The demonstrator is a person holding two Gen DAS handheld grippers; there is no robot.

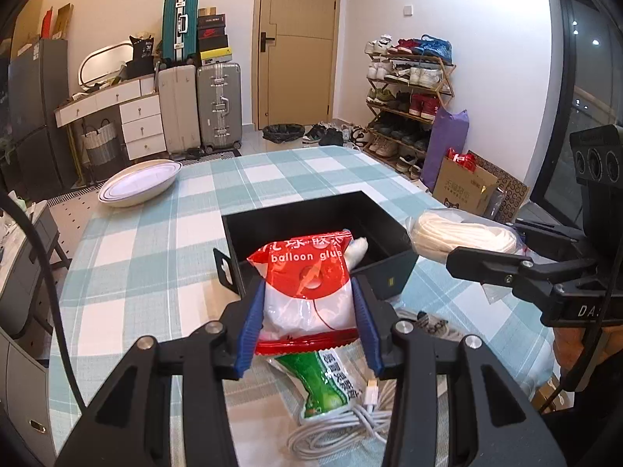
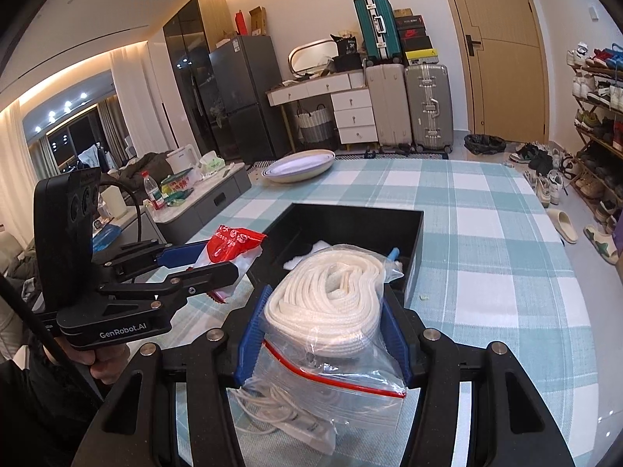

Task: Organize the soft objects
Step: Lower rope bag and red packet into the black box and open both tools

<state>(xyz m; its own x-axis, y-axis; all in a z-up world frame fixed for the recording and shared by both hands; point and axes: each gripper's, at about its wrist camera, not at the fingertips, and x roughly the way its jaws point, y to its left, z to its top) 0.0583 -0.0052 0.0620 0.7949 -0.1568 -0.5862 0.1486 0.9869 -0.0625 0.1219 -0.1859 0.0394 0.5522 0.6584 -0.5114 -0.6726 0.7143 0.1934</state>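
Observation:
My left gripper [image 1: 309, 319] is shut on a red and white "balloon glue" bag [image 1: 307, 288] and holds it above the near edge of a black open box [image 1: 373, 210]. My right gripper [image 2: 325, 329] is shut on a clear zip bag of coiled white rope [image 2: 331, 295], held over the box's near wall [image 2: 414, 268]. The rope bag also shows in the left wrist view [image 1: 459, 235], and the glue bag in the right wrist view [image 2: 229, 249]. Something white lies inside the box [image 2: 311, 253].
A green packet [image 1: 327, 381] and a coiled white cable [image 1: 342, 424] lie on the checked tablecloth [image 1: 155, 272] below the left gripper. A white oval dish [image 1: 140, 181] stands at the table's far left. Suitcases, a shoe rack and a door stand behind the table.

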